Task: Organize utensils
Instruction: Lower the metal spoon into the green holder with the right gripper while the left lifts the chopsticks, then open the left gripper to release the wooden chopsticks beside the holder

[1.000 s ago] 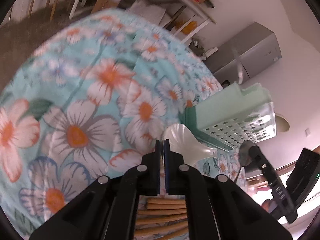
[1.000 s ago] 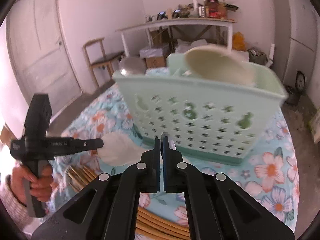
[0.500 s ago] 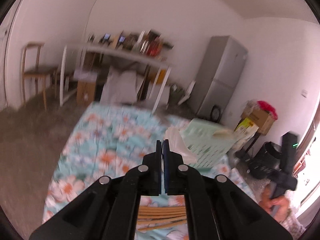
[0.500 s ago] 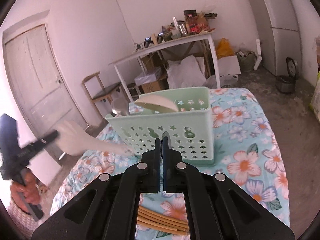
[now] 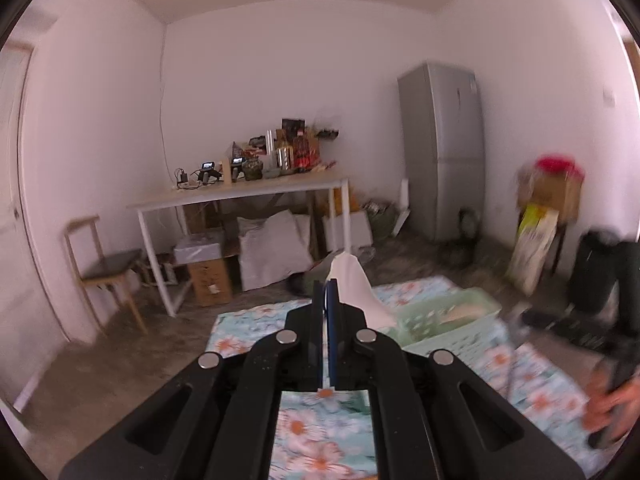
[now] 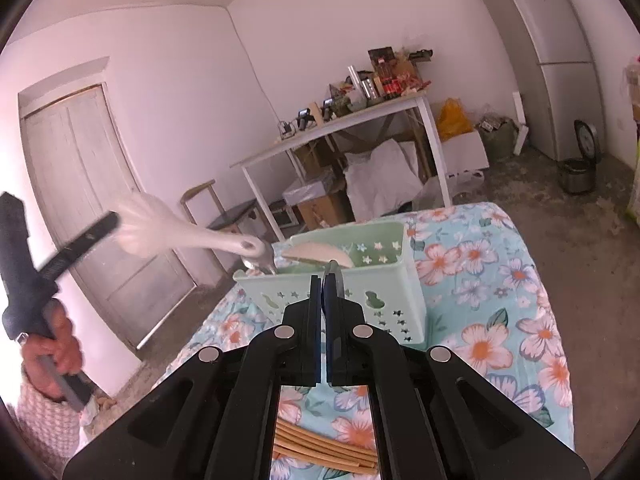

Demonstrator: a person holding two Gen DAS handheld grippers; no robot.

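- Placement of the white rice paddle into the green basket is judged to be the step in hand.
- The left gripper is clamped shut on the paddle's broad blade. The handle projects toward the basket, and its holed tip sits at the near-left rim corner, beside a metal spoon that stands in that corner. Whether tip and spoon touch cannot be told.
- In the left wrist view the paddle rises beyond the closed pads, with the basket lower right, blurred.
- The right gripper is fully closed. A thin grey metal tip shows just beyond its pads; what it belongs to, and whether it is gripped, cannot be told.
- Recommended method: steer the handle tip clear of the spoon, tilt the paddle more upright over an open part of the basket, lower it handle first, and release only once the handle is well inside.
- Risk: a long paddle leaning outward may tip the light basket.
- Basket contents: the metal spoon and a second pale paddle lying across the top.
- Bamboo chopsticks lie loose on the floral tablecloth, near the camera, not yet stowed.
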